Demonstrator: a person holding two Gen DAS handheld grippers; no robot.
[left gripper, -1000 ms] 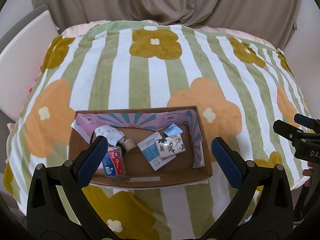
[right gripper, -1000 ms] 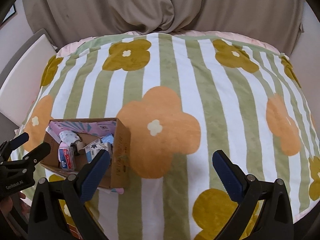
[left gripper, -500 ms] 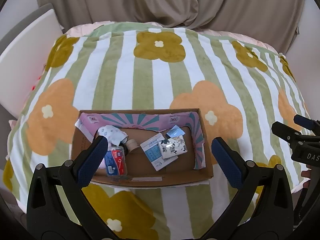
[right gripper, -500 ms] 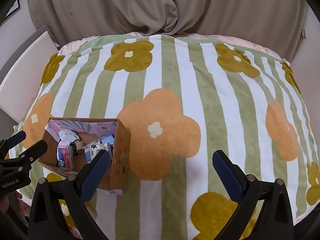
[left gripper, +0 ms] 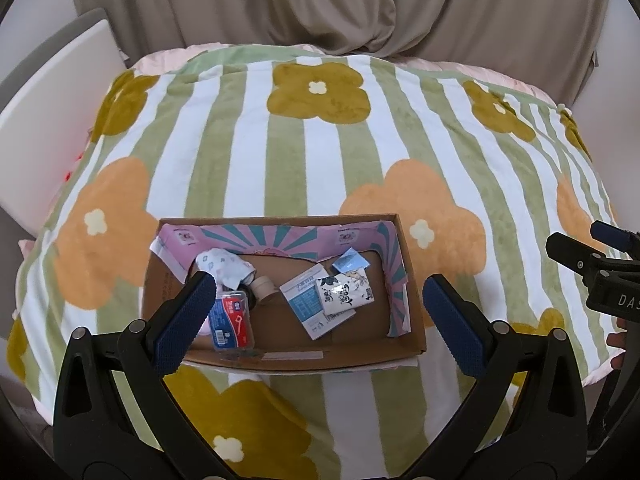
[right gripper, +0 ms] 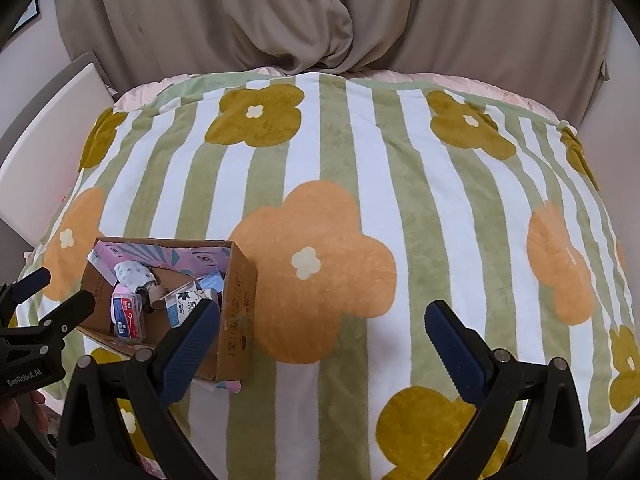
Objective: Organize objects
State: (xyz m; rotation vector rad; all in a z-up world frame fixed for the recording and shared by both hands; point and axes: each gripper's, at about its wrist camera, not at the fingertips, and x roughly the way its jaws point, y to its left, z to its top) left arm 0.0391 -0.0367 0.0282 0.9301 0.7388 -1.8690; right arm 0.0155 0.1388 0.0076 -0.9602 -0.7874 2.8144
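While both grippers gaped wide and empty | cardboard box (left gripper: 404, 354) lay long axis left-right below left gripper (left gripper: 316, 312) | well left of right gripper (right gripper: 320, 326)

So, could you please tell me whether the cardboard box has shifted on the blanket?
No; the cardboard box still sits right beside the same orange flower.

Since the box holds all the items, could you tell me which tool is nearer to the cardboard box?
Left. The left tool hangs open directly over the cardboard box, pads either side of its contents. The right tool, also open, is beside the box, over bare blanket.
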